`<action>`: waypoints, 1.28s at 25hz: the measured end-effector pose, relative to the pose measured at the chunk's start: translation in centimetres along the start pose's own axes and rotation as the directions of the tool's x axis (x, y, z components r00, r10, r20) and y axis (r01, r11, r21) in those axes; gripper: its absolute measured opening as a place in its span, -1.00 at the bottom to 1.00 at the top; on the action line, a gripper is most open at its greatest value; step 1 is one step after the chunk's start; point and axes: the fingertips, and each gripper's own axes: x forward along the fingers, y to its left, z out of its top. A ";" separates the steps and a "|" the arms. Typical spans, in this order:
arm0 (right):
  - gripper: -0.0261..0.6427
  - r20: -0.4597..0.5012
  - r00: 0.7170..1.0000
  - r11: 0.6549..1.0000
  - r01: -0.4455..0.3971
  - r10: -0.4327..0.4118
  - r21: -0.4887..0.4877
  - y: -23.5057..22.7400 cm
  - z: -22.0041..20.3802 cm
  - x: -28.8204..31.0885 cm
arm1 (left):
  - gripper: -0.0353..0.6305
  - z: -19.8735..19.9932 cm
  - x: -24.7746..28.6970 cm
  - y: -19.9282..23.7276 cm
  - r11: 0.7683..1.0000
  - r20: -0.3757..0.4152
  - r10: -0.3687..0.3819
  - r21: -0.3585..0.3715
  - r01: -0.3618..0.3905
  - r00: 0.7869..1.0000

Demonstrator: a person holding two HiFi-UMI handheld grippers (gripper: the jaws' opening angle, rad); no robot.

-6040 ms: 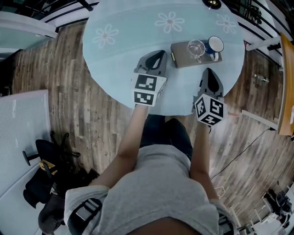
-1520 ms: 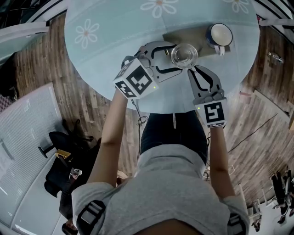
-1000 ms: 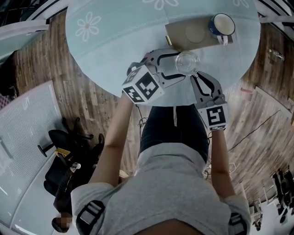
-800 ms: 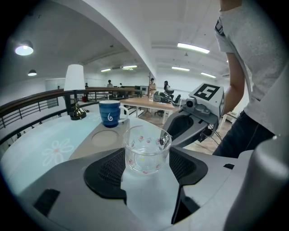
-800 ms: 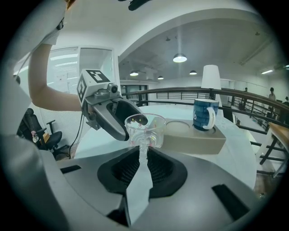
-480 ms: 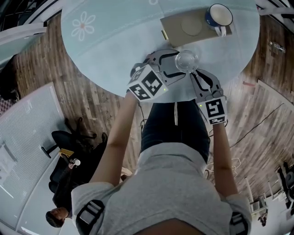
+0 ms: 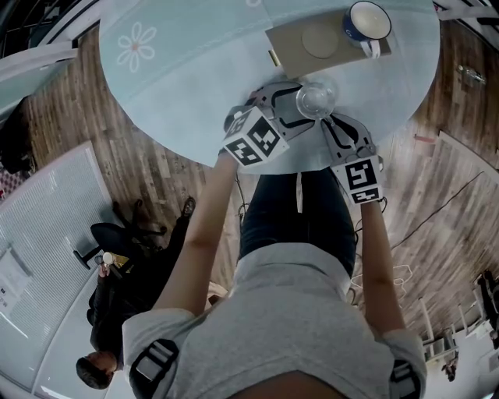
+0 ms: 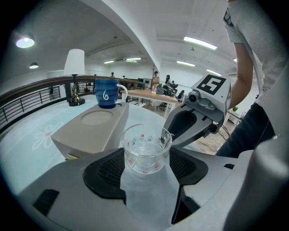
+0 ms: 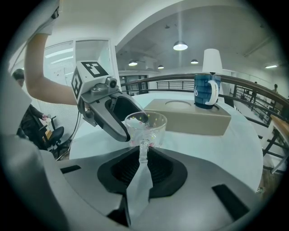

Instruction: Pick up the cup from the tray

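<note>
A round table (image 7: 195, 86) with a pale blue daisy cloth fills the upper frame. A flat beige tray (image 7: 290, 43) holds a blue mug (image 7: 364, 21). Just below the tray, the left gripper (image 7: 304, 105) clasps the clear glass cup (image 7: 315, 100) by its body, and the right gripper (image 7: 334, 123) pinches its handle.

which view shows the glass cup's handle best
The right gripper view: the glass cup has its handle pinched between the right gripper's fingers. The left gripper view shows mostly its bowl; the head view shows just its rim from above.

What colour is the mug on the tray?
The mug is blue with a white swirl mark, seen best in the left gripper view.
</note>
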 end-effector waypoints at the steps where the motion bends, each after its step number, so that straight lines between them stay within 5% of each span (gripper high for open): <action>1: -0.78 -0.007 1.000 1.000 0.000 0.000 0.000 -0.1 -0.1 0.1 | 0.05 -0.1 0.1 0.1 1.000 -0.006 0.002 0.001 -0.002 1.000; 23: -0.77 -0.116 0.993 0.997 0.013 -0.021 -0.076 0.1 -1.8 1.4 | 0.05 -1.6 1.0 -0.4 0.996 -0.054 0.057 0.066 -0.054 0.997; 32: -0.67 -0.049 0.999 1.000 0.005 -0.005 0.003 0.3 -1.0 0.8 | 0.05 -1.3 0.4 -0.4 0.999 0.005 0.037 -0.021 -0.037 0.999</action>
